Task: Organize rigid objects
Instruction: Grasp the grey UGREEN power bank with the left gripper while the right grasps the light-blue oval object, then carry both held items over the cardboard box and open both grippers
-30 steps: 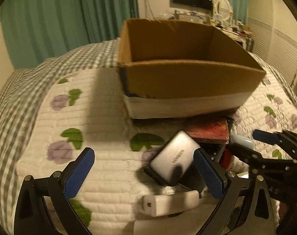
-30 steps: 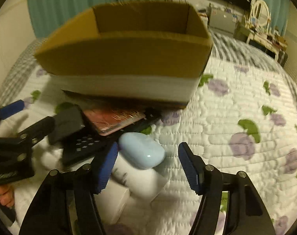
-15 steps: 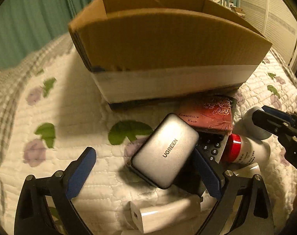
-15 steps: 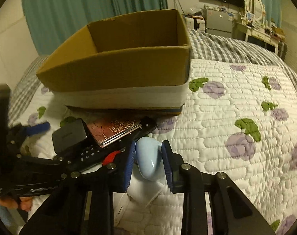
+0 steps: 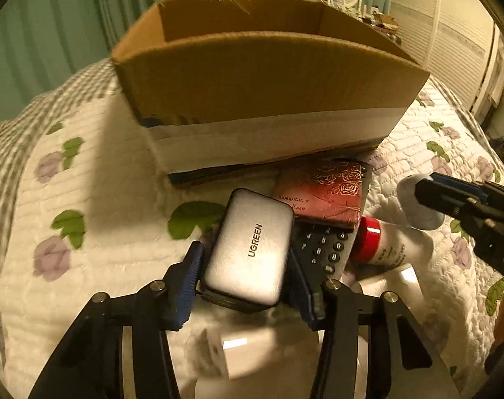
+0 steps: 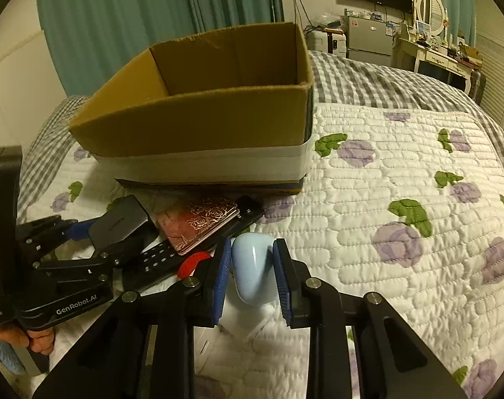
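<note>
Both grippers have closed, left gripper (image 5: 247, 277) holding the gray charger (image 5: 250, 259), right gripper (image 6: 250, 274) holding the blue case (image 6: 253, 269), and the cardboard box (image 6: 198, 123) sits straight ahead on the bed (image 6: 401, 173).

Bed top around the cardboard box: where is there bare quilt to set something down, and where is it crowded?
Bare quilt lies right of the cardboard box, and more to its left. Straight in front it is crowded: power bank, red notebook, remote, red-capped bottle, blue case.

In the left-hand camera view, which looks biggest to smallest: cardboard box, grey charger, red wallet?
1. cardboard box
2. grey charger, though nearness to the camera enlarges it
3. red wallet, close in apparent size to the charger
</note>
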A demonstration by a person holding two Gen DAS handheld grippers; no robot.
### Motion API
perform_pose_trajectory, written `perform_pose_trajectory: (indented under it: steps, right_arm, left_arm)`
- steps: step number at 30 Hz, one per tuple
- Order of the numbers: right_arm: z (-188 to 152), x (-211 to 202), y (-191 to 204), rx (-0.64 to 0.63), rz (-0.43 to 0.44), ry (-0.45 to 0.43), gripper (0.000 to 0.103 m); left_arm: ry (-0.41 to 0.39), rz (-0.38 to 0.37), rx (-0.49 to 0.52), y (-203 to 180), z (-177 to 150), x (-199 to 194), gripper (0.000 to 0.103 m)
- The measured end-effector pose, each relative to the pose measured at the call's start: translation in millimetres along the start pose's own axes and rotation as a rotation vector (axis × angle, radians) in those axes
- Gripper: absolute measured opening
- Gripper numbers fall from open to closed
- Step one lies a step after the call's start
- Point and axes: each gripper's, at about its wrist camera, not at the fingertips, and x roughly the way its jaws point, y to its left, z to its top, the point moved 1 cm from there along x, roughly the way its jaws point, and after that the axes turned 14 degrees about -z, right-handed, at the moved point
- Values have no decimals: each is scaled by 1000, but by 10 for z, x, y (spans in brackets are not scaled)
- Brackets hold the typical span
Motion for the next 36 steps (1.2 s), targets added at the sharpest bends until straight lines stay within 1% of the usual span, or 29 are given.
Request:
perform_pose_trajectory:
  steps: [3,8,11,15,16,18,20,22,24,26,29,31,34,36]
  right_arm:
    - [11,-158,-6,-9,-14,-13,25]
    - [63,-488,18,-29,-31,-50,25]
    - [103,-674,48,-35,-37,-69,25]
    - [287,-912,79,-35,-28,-111,25]
    - [348,-956,90,-30,-22,-122,25]
    - [517,-1033,106,-21,-5,-145,25]
    - [693,-1080,134,-30,-2,-169,25]
    - [893,-1086,164,-47,-1,-190,25]
    - [1099,-1032,167,-50,5,-203,24]
    - [1266,-928,163,-47,12,-204,24]
    - [1481,-664,148,-40,33,-196,24]
    - [1569,-416,141,-44,35,-184,24]
    - [1657,-6,130,-49,35,-148,24]
    - [1658,191,126,-60,32,-143,24]
  left_arm:
    - [-33,-31,-24,-7,-64,-166,42]
    - [-59,-54,-6,-168,-88,-410,42]
    - [-97,-66,-7,-218,-90,-617,42]
    - [-181,-67,-20,-258,160,-895,42]
    - [-211,-71,-28,-243,271,-997,42]
    - [-246,-83,-40,-206,461,-1123,42]
    - [-268,-81,-42,-182,656,-1181,42]
    - [-292,-63,-38,-124,876,-1172,42]
    - [-295,-52,-33,-66,1031,-1120,42]
    - [-291,-38,-22,14,1217,-989,42]
    - [-280,-33,-24,140,1386,-765,42]
    - [-256,-18,-20,236,1504,-547,42]
    - [-223,-7,4,287,1597,-255,42]
    - [-212,-2,34,285,1590,-109,42]
